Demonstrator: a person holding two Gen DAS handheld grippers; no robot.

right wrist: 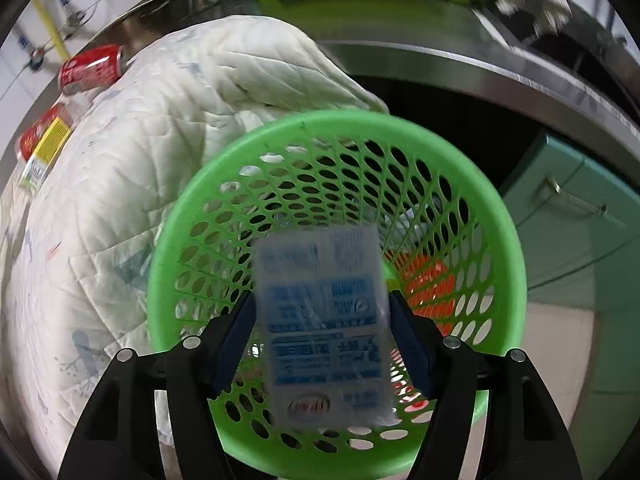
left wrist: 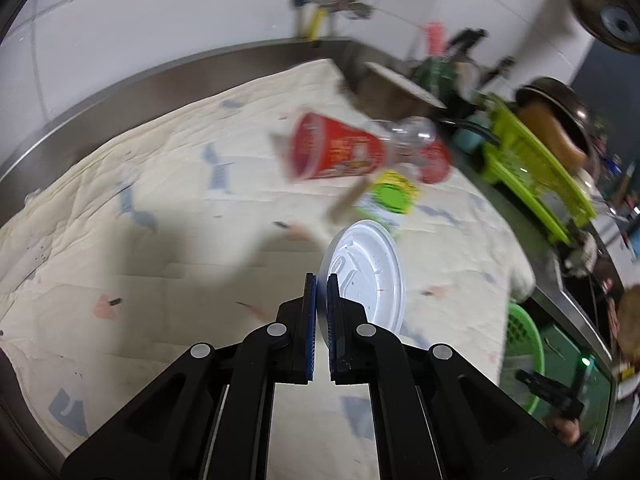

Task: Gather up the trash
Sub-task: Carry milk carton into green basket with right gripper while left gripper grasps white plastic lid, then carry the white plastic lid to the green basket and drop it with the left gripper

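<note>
My left gripper (left wrist: pixel 321 286) is shut on the rim of a white plastic lid (left wrist: pixel 368 276) and holds it above the cream quilted cloth (left wrist: pixel 160 200). Beyond it lie a red paper cup (left wrist: pixel 334 148), a clear plastic bottle (left wrist: pixel 412 136) and a green-and-yellow packet (left wrist: pixel 390 196). My right gripper (right wrist: pixel 322 304) is open over the green perforated basket (right wrist: pixel 192 200). A blue-and-white plastic packet (right wrist: pixel 324 320) sits blurred between its fingers, over the basket's mouth. Something orange (right wrist: pixel 428 280) lies inside the basket. A red can (right wrist: pixel 90 68) and a red-and-yellow packet (right wrist: pixel 46 140) lie at the far left.
The cloth covers a steel counter (left wrist: pixel 100 108). A lime-green dish rack (left wrist: pixel 532 172) with a dark pan stands at the right. The basket also shows in the left wrist view (left wrist: pixel 524 344), below the counter edge. A teal cabinet (right wrist: pixel 580 216) stands at the right of the basket.
</note>
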